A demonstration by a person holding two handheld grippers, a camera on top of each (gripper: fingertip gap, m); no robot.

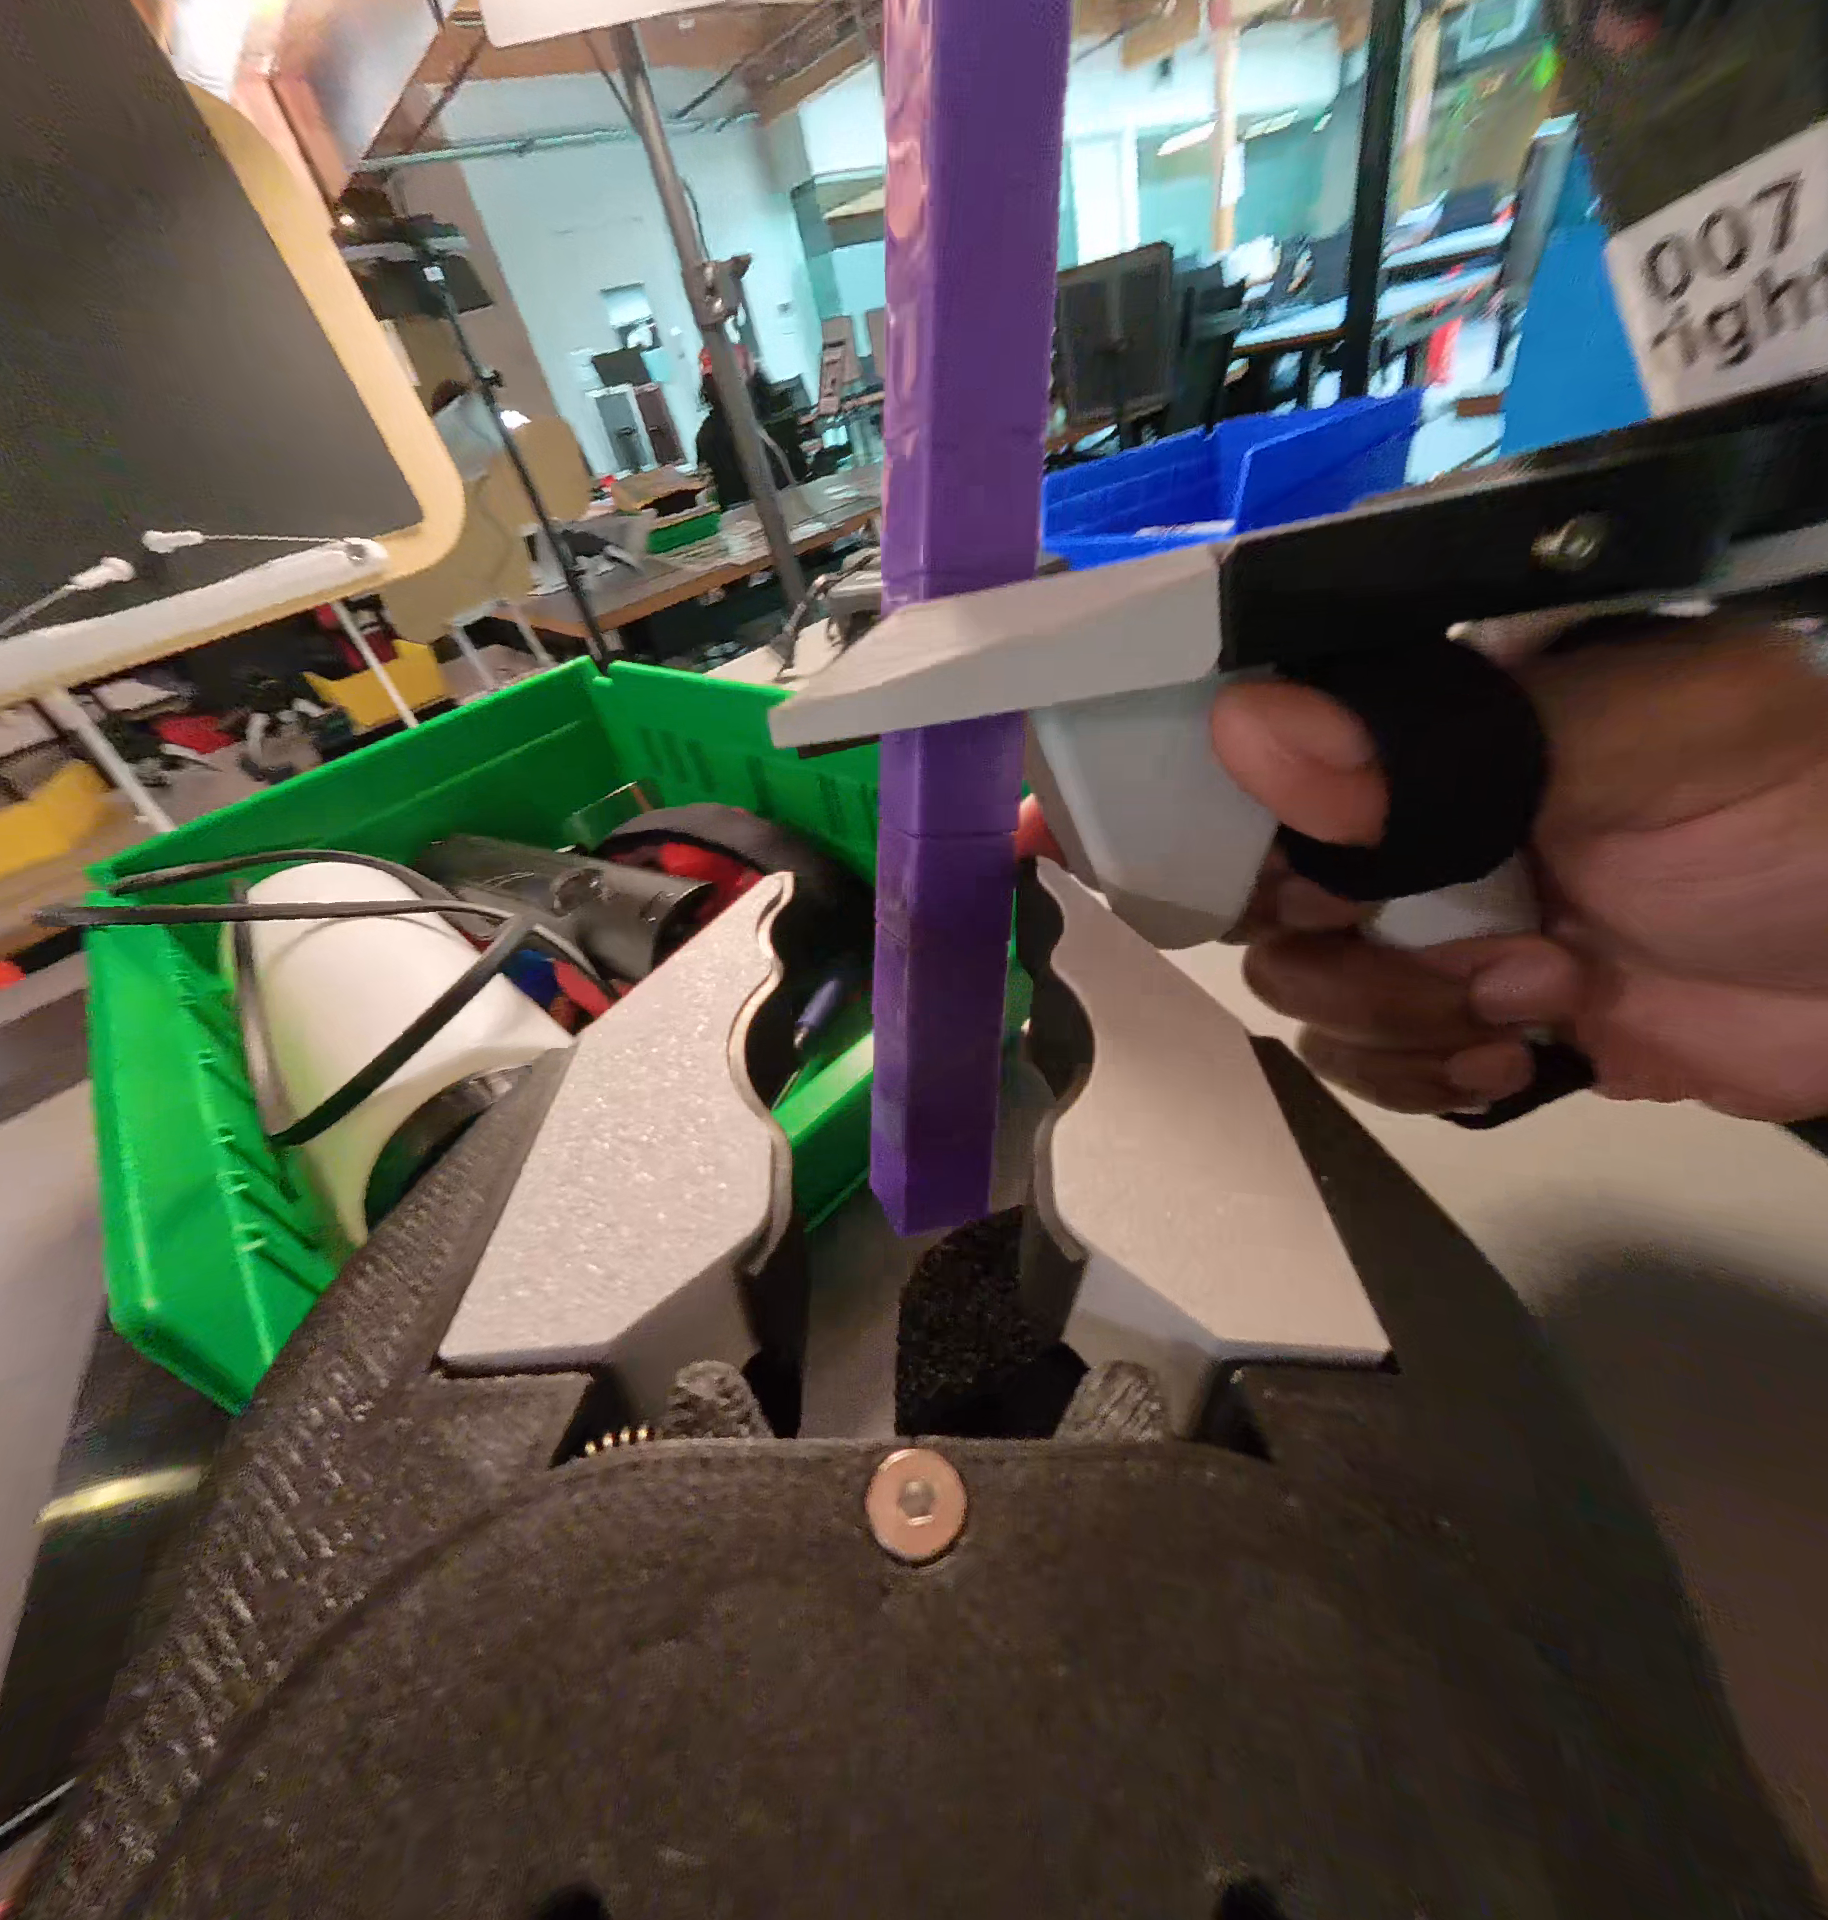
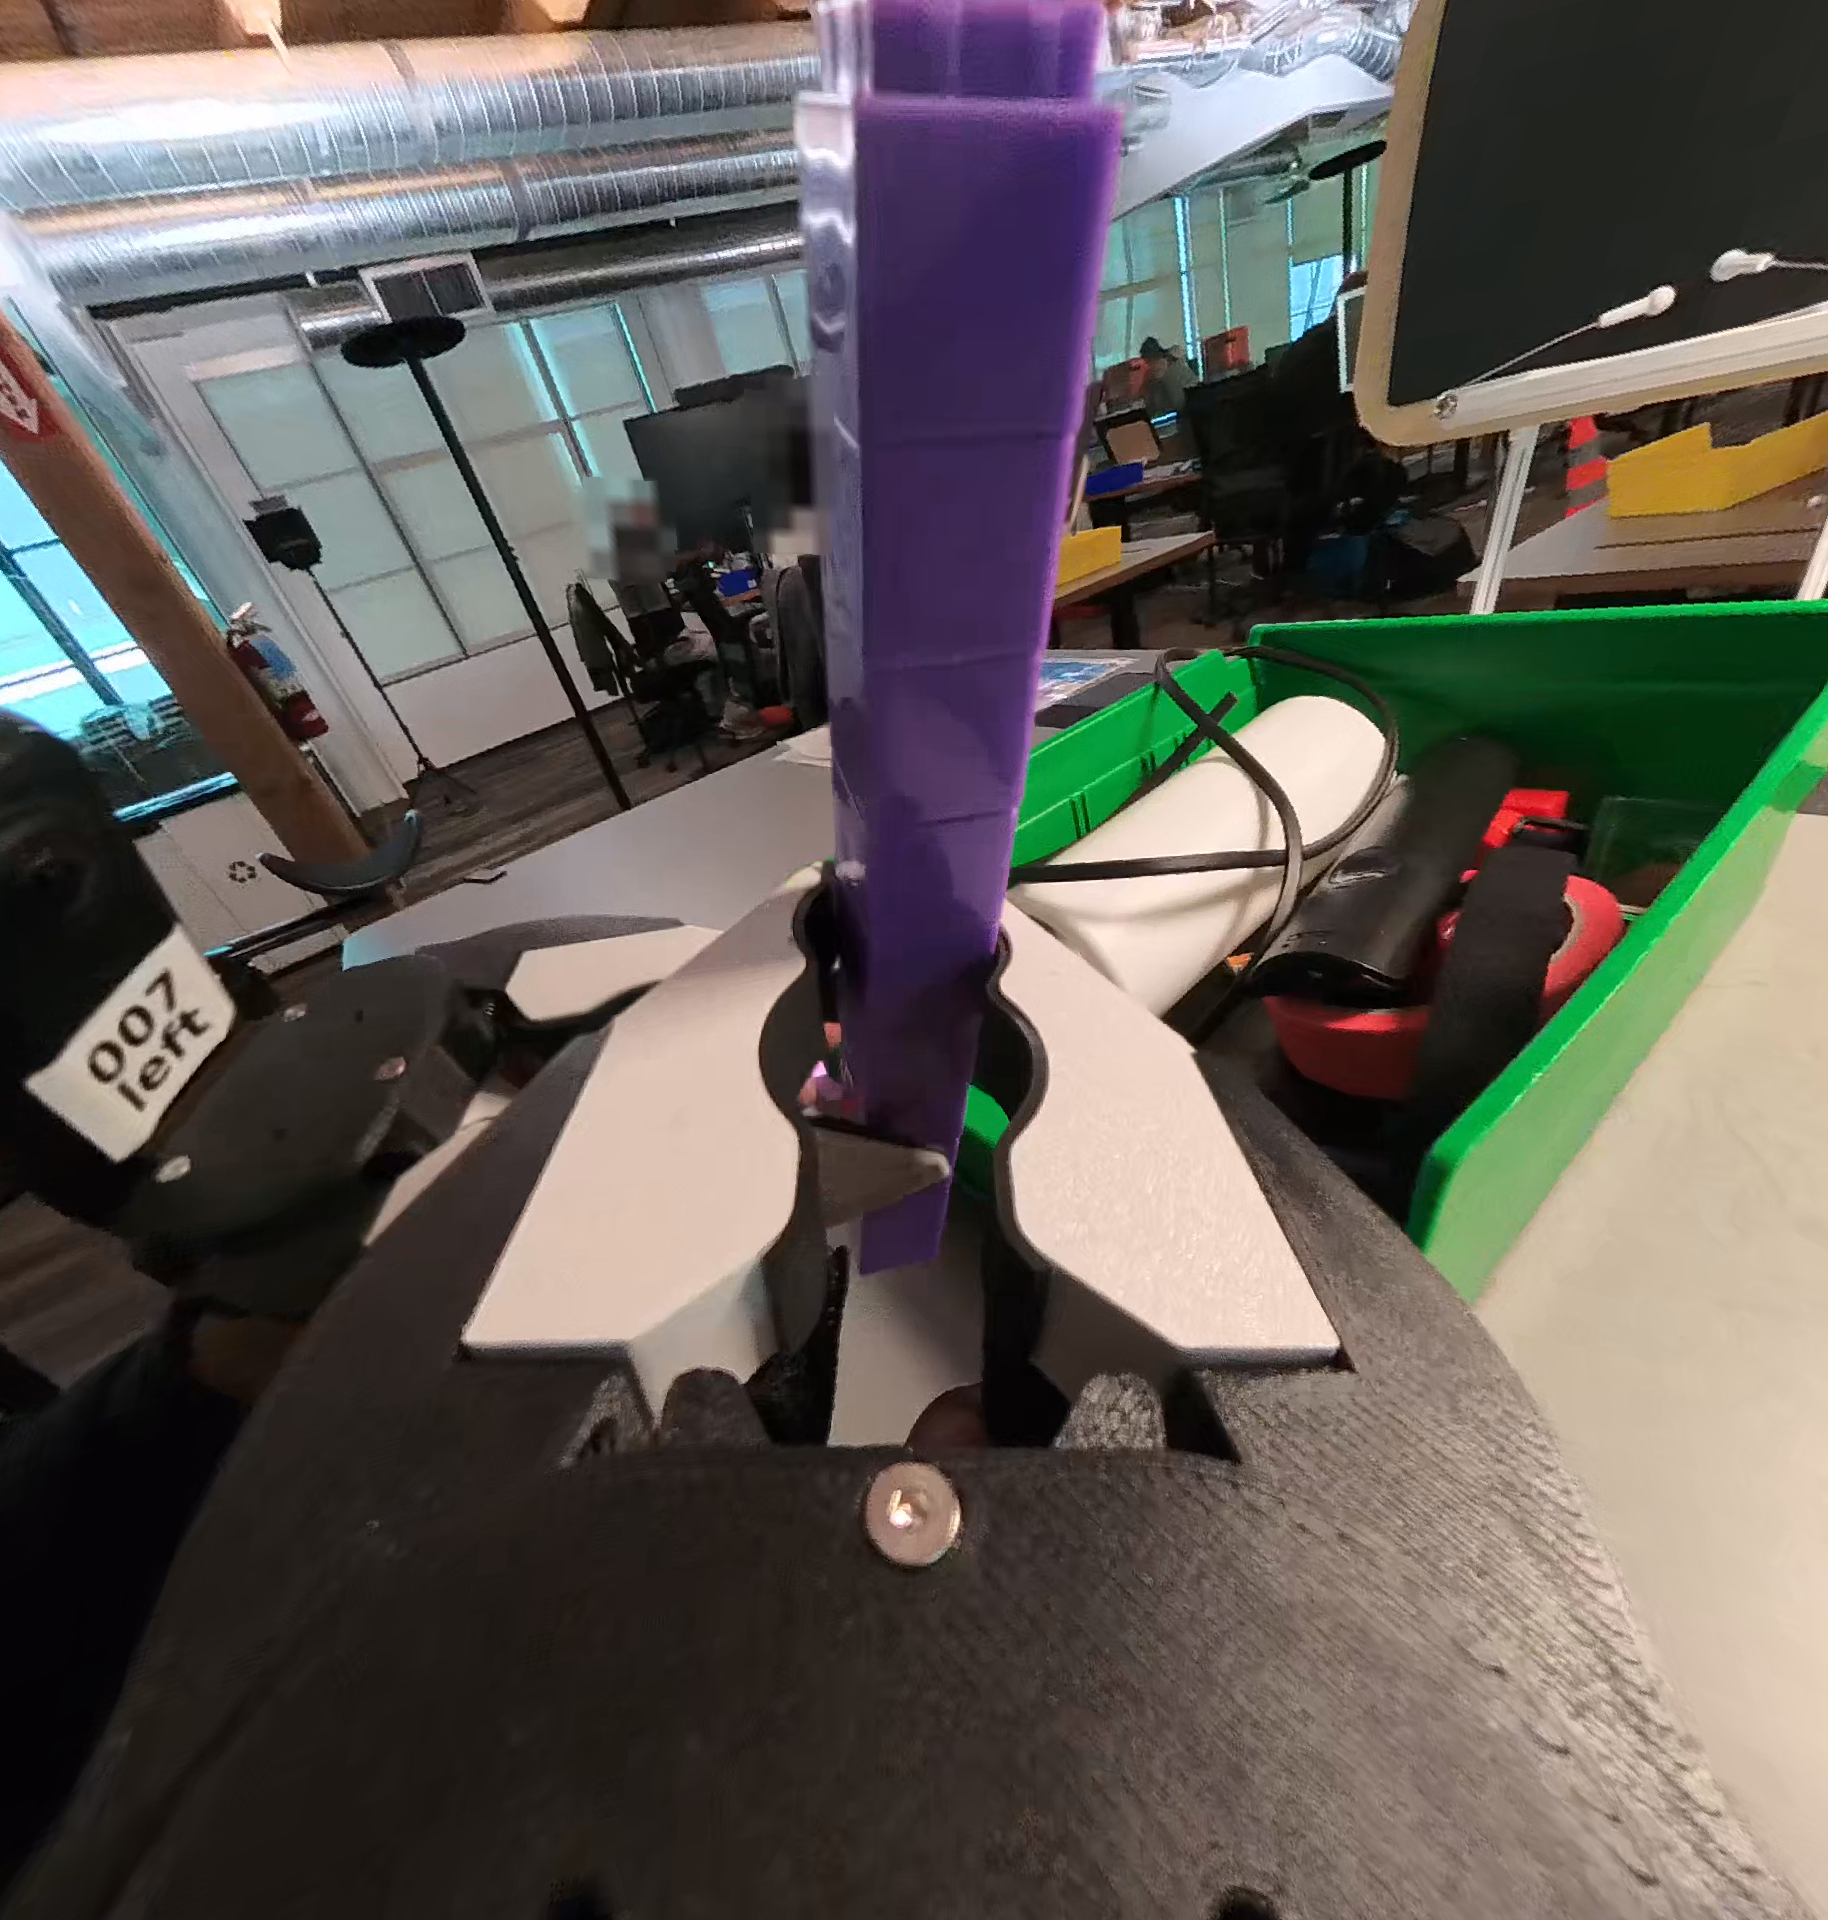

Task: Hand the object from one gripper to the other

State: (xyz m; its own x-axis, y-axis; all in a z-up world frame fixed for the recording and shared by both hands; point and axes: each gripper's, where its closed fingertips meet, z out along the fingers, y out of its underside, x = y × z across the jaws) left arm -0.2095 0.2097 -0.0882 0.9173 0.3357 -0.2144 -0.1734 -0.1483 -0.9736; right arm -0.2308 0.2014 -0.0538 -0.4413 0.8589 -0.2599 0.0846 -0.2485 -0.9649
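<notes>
A long purple bar (image 1: pixel 951 416) made of joined blocks stands upright. My right gripper (image 1: pixel 951 665), held by a hand (image 1: pixel 1668 883), comes in from the right and grips the bar at mid-height. In the right wrist view its fingers close on the purple bar (image 2: pixel 941 623) near the right gripper's (image 2: pixel 910 935) tips. My left gripper (image 1: pixel 910 894) is open around the bar's lower end, with a gap on the left side and the bar close to the right finger (image 1: pixel 1149 1091). One left fingertip (image 2: pixel 874 1174) shows beside the bar's bottom in the right wrist view.
A green bin (image 1: pixel 370 769) holding a white roll (image 1: pixel 370 987), cables and tape stands just behind on the grey table (image 1: pixel 1668 1351); it shows to the right in the right wrist view (image 2: pixel 1616 675). A black board (image 1: pixel 162 312) hangs at upper left. A blue bin (image 1: pixel 1253 468) sits farther back. Left and right tips are no more than a few centimetres apart.
</notes>
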